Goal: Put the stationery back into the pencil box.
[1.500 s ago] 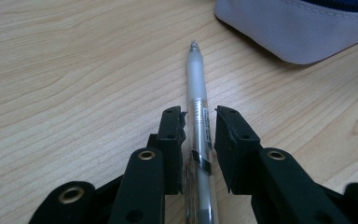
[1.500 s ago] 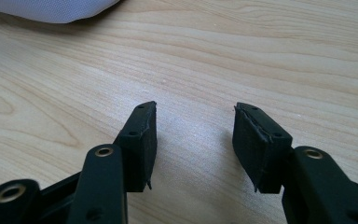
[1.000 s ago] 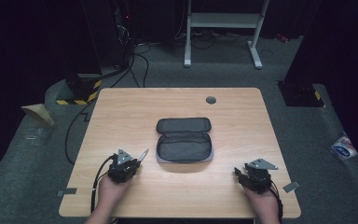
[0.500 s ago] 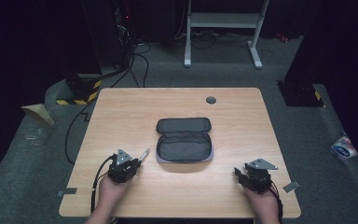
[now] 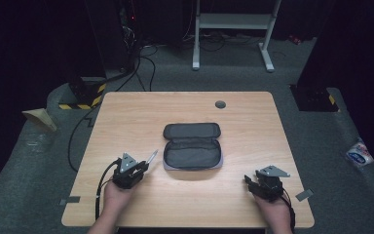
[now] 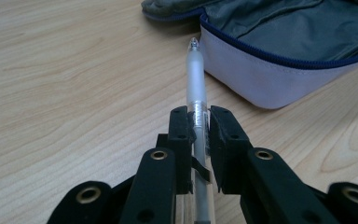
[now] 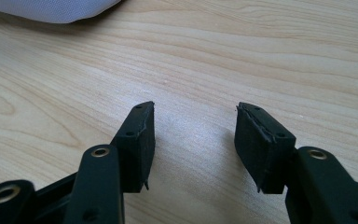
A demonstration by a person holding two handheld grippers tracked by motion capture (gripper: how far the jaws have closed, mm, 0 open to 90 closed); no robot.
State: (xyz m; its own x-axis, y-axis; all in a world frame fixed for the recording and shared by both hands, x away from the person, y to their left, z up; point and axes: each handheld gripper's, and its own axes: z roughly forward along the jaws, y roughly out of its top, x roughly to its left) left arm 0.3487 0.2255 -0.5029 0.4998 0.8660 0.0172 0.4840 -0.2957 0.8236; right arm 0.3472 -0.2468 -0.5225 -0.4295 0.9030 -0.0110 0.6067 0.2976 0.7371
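Here a pen (image 6: 196, 88) is held tight between the two black jaws of the left gripper (image 6: 197, 122). The pen's tip is pointed at the open pencil case (image 6: 279, 51) and is seen just beside its pale wall, but whether they touch cannot be told. The back end of the pen is hidden under the jaws. In the high view the pen (image 5: 151, 156) is seen as a thin pale stick, and its details are too small to make out. The case (image 5: 193, 146) is laid open in the middle of the wooden table (image 5: 126, 112).

The right gripper (image 7: 193, 133) is held with its jaws apart, and nothing is between them. Its jaws have just been opened a little more. A corner of the case (image 7: 51, 9) is cut off at the top of the right gripper view.
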